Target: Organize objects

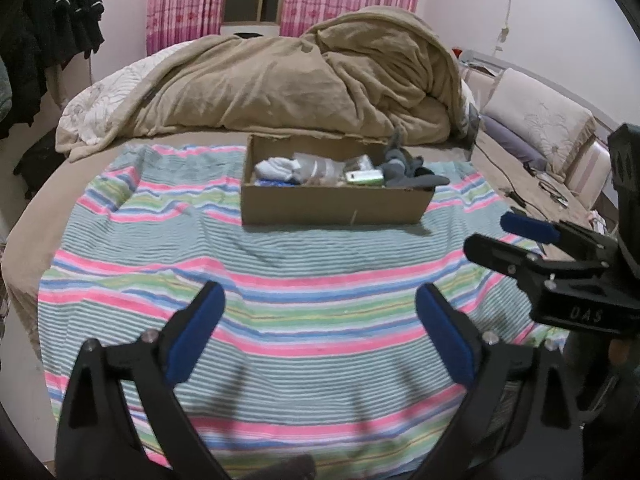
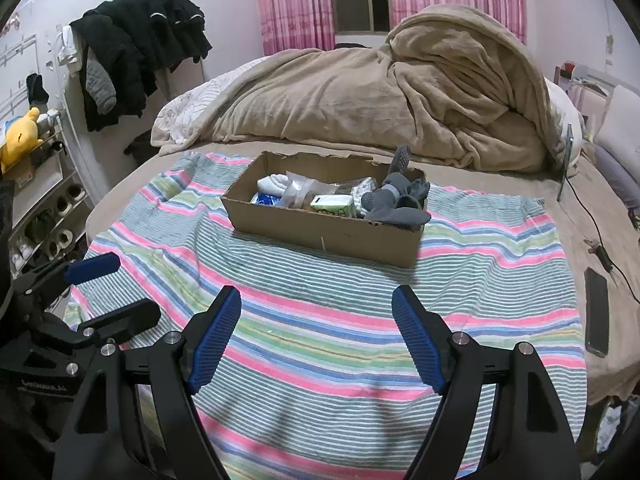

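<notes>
A brown cardboard box [image 1: 332,204] [image 2: 328,232] stands on a striped towel [image 1: 280,280] [image 2: 320,320] spread on the bed. In the box lie white socks [image 1: 276,169] [image 2: 274,182], a clear plastic bag [image 2: 298,192], a green tissue pack [image 1: 365,178] [image 2: 334,205] and grey socks [image 1: 404,168] [image 2: 396,200] that hang over its right end. My left gripper [image 1: 320,300] is open and empty, above the towel's near part. My right gripper [image 2: 318,308] is open and empty, also short of the box. Each gripper shows at the edge of the other's view.
A rumpled beige blanket [image 1: 304,80] [image 2: 400,92] is heaped behind the box. A phone [image 2: 597,312] and a black cable [image 2: 600,240] lie on the bed at the right. Dark clothes [image 2: 136,48] hang at the left over a shoe rack [image 2: 52,216]. Pillows [image 1: 536,120] lie at the right.
</notes>
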Demonstrator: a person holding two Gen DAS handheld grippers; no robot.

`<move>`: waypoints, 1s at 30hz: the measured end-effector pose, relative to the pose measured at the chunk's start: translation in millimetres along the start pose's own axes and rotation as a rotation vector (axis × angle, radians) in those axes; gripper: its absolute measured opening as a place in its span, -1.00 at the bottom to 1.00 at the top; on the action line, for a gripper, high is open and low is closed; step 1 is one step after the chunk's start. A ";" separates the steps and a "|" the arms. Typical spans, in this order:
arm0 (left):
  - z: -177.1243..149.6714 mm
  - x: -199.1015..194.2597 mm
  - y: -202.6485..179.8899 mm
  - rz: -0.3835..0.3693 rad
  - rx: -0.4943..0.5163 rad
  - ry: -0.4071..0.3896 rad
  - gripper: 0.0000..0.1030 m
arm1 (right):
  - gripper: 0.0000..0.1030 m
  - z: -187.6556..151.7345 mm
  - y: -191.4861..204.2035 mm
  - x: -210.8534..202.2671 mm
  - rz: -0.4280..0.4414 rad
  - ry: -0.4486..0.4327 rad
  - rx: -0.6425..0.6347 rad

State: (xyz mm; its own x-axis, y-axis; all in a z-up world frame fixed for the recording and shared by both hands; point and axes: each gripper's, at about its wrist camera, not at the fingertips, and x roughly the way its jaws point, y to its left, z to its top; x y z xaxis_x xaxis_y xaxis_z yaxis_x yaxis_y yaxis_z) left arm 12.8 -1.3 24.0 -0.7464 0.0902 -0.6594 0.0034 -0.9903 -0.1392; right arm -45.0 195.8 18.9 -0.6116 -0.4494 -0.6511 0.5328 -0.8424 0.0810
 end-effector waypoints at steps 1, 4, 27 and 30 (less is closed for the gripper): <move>0.1 0.2 -0.3 0.001 0.001 0.000 0.90 | 0.57 -0.7 0.7 -0.9 -0.001 0.001 -0.001; -0.4 0.6 -0.4 0.003 0.004 0.002 0.91 | 0.57 -2.0 1.2 -1.6 0.001 0.006 -0.001; 2.6 10.2 -2.9 -0.005 0.009 0.021 0.92 | 0.67 2.3 -2.3 5.5 0.001 0.010 0.006; 3.1 10.2 -2.6 -0.006 0.010 0.020 0.92 | 0.67 2.7 -4.7 5.7 0.000 0.009 0.009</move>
State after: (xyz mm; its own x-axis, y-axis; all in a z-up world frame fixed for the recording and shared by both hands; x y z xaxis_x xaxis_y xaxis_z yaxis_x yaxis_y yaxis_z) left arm 3.2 1.9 19.9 -0.7330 0.0976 -0.6732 -0.0071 -0.9907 -0.1359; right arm -52.6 196.5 16.8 -0.6062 -0.4464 -0.6582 0.5272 -0.8452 0.0876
